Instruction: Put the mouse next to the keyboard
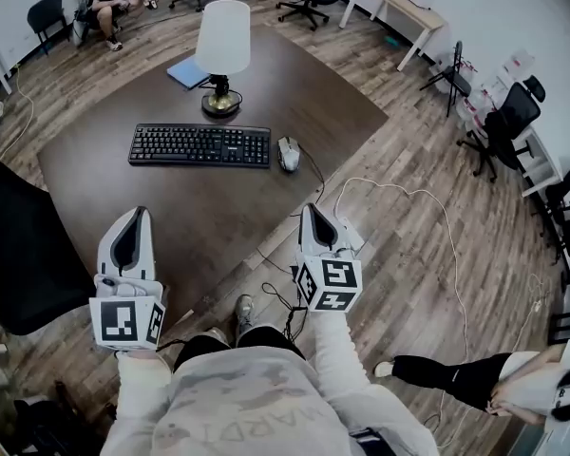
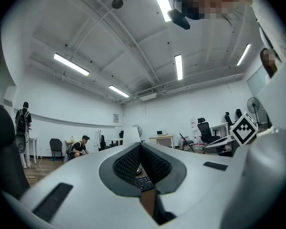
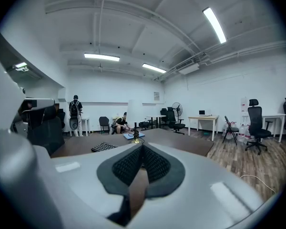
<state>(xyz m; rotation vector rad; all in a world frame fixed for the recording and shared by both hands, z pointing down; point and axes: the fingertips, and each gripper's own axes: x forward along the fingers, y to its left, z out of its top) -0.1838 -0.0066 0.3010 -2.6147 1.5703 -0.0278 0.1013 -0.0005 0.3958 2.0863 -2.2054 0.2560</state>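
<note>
The black keyboard (image 1: 199,145) lies in the middle of the dark brown table (image 1: 218,207). The grey mouse (image 1: 288,153) rests just off the keyboard's right end, and its cord runs off toward the table's near right edge. Both grippers hover over the near side of the table, well short of the mouse. My left gripper (image 1: 139,213) is shut and empty, and so is my right gripper (image 1: 308,209). In the left gripper view the left gripper (image 2: 141,147) points toward the keyboard (image 2: 144,181). The right gripper (image 3: 142,147) has the keyboard (image 3: 105,147) ahead to its left.
A white-shaded lamp (image 1: 221,55) stands behind the keyboard, with a blue notebook (image 1: 187,72) beside it. A black chair (image 1: 19,245) is at the table's left. A white cable (image 1: 399,198) loops on the wooden floor at right. Office chairs and a desk (image 1: 399,3) stand farther off.
</note>
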